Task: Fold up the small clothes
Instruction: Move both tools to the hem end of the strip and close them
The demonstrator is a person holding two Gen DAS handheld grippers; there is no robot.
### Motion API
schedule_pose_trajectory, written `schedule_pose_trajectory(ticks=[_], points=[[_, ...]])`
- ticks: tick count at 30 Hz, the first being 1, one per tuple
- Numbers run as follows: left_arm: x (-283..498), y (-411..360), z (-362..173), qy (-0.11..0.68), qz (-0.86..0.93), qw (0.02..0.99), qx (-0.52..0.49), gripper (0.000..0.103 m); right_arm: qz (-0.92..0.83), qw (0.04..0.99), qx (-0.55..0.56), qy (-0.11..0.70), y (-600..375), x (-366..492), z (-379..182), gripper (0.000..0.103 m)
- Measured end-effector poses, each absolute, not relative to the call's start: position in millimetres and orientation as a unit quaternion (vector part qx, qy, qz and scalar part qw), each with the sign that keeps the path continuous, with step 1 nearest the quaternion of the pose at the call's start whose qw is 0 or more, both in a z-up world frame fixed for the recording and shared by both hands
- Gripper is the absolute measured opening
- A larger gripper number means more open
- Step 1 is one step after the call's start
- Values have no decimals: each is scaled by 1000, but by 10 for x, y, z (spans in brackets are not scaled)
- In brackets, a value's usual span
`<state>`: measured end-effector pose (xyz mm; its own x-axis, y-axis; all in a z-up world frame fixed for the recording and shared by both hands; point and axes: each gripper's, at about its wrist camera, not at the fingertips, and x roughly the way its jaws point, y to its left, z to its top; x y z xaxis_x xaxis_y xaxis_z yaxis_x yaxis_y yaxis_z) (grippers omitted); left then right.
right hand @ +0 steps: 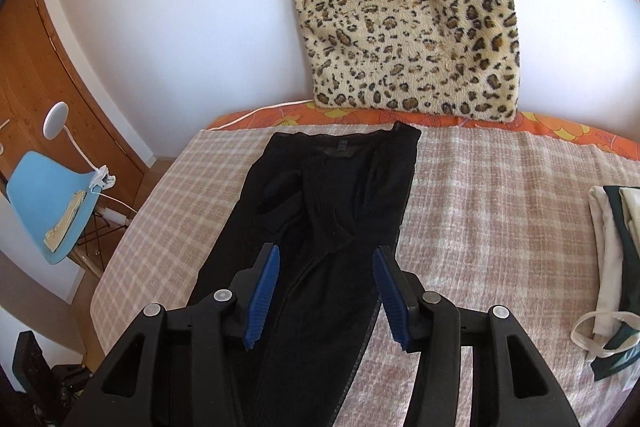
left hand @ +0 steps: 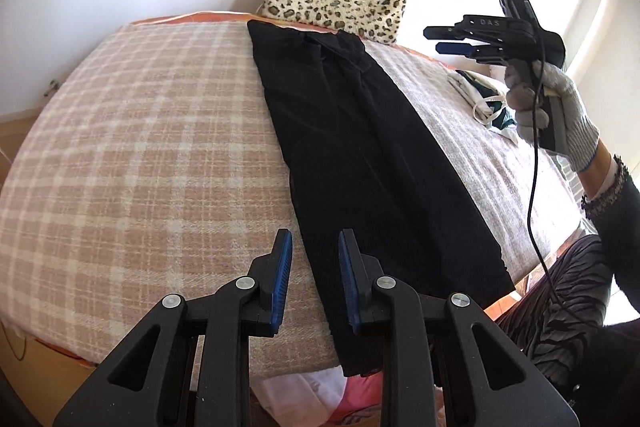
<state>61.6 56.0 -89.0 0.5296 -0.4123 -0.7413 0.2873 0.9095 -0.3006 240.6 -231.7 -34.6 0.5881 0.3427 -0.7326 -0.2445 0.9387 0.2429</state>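
Both claws hang empty over the bed: the left claw (left hand: 315, 259) has its jaws a little apart above the near end of the black trousers (left hand: 360, 155), the right claw (right hand: 325, 283) gapes wider above their middle, gripping nothing. Folded lengthwise, the trousers lie in a long strip from the bed's near edge to its far edge, by the leopard cushion (right hand: 404, 23). Probably the next fold is across; it calls for pinching both near-end corners.
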Motion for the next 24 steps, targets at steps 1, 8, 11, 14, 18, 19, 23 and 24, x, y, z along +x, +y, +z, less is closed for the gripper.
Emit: schedule_pose_trajectory(ticks=[1,8,11,14,18,19,23,24], points=[[604,569,-920,449,-206,866,-82,22,169,887,50,427,-2302,2281,-380,52],[481,553,-1094,488,-227,835,-117,22,181,859,10,479,-2253,1308,-750,52],[417,523,-1129,497,-232,828,-120,22,189,844,21,502,-2261,912,-871,52],[366,510,-1176,508,-231,821,-122,22,191,831,42,521,-2267,579,-956,52],[327,503,-1225,521,-233,811,-133,27,191,810,80,549,-2279,257,-1085,52],[322,500,-1224,520,-234,811,-129,27,190,805,87,555,-2273,198,-1123,52],[320,419,-1227,521,-241,810,-119,27,188,797,87,568,-2194,84,-1229,49],[324,402,-1235,523,-241,809,-117,27,189,795,84,570,-2160,86,-1257,48]])
